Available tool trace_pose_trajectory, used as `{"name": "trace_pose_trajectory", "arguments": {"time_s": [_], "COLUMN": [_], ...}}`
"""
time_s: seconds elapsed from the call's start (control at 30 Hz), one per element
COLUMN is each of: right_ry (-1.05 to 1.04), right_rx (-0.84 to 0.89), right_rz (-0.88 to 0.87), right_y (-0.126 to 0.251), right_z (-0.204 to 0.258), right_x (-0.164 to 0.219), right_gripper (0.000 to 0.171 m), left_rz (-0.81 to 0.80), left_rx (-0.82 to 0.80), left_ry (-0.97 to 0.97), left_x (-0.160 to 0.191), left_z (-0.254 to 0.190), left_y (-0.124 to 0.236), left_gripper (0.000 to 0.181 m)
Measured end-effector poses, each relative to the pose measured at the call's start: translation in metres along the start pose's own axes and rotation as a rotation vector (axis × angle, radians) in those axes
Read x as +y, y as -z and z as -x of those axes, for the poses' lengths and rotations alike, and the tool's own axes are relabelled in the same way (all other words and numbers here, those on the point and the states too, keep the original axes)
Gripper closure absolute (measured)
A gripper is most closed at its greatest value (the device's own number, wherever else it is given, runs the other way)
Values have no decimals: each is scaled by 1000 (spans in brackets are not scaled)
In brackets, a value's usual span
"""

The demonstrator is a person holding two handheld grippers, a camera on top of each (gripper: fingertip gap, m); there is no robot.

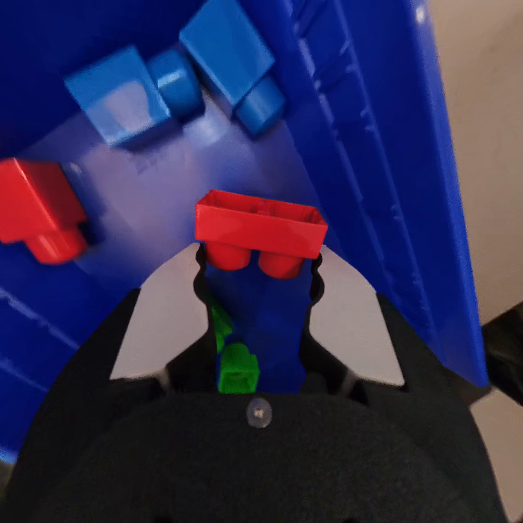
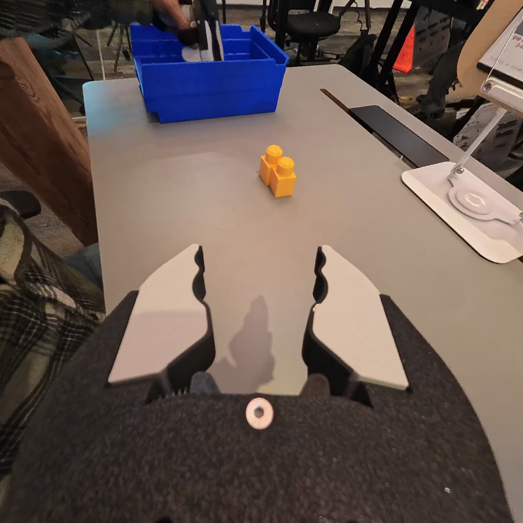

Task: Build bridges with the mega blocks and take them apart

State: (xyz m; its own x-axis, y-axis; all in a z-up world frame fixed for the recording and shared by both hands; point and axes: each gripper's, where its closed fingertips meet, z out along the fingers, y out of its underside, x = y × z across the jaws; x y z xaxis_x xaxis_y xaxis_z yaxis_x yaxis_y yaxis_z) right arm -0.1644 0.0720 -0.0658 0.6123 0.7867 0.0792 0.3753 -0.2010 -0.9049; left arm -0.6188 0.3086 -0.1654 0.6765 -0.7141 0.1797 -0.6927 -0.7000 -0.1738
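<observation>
In the left wrist view my left gripper (image 1: 259, 252) is inside the blue bin (image 1: 368, 141), shut on a red two-stud block (image 1: 260, 229) held at the fingertips, studs toward the camera. Two blue blocks (image 1: 119, 99) (image 1: 226, 56), another red block (image 1: 36, 209) and green blocks (image 1: 237, 368) lie on the bin floor. In the right wrist view my right gripper (image 2: 259, 252) is open and empty above the grey table (image 2: 169, 198). Two yellow single-stud blocks (image 2: 278, 171) stand side by side, touching, ahead of it. The left gripper (image 2: 206, 39) shows farther off, reaching into the bin (image 2: 209, 87).
The bin stands at the table's far end. A white stand base (image 2: 464, 209) sits at the right edge, with a black strip (image 2: 396, 133) behind it. A wooden panel (image 2: 36, 141) stands left of the table. Chairs and stands are beyond the table.
</observation>
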Motion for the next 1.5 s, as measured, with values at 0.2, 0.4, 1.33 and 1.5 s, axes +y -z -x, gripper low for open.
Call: {"name": "trace_pose_trajectory", "arguments": {"time_s": [0.2, 0.4, 1.33, 1.5], "right_ry": [-16, -26, 102, 126], "right_rx": [-38, -54, -21, -35], "right_rz": [-11, -30, -35, -47], "right_y": [-2, -2, -11, -20], "right_z": [9, 15, 23, 29], "right_x": [6, 8, -11, -20], "right_gripper": [97, 97, 94, 98], "left_rz": [235, 316, -425, -410], "left_rx": [155, 400, 34, -215], "left_ry": [424, 818, 76, -162], "left_x": [42, 33, -4, 22], "left_z": [-22, -35, -29, -19], "left_y": [15, 7, 90, 88], "left_gripper": [109, 109, 119, 88]}}
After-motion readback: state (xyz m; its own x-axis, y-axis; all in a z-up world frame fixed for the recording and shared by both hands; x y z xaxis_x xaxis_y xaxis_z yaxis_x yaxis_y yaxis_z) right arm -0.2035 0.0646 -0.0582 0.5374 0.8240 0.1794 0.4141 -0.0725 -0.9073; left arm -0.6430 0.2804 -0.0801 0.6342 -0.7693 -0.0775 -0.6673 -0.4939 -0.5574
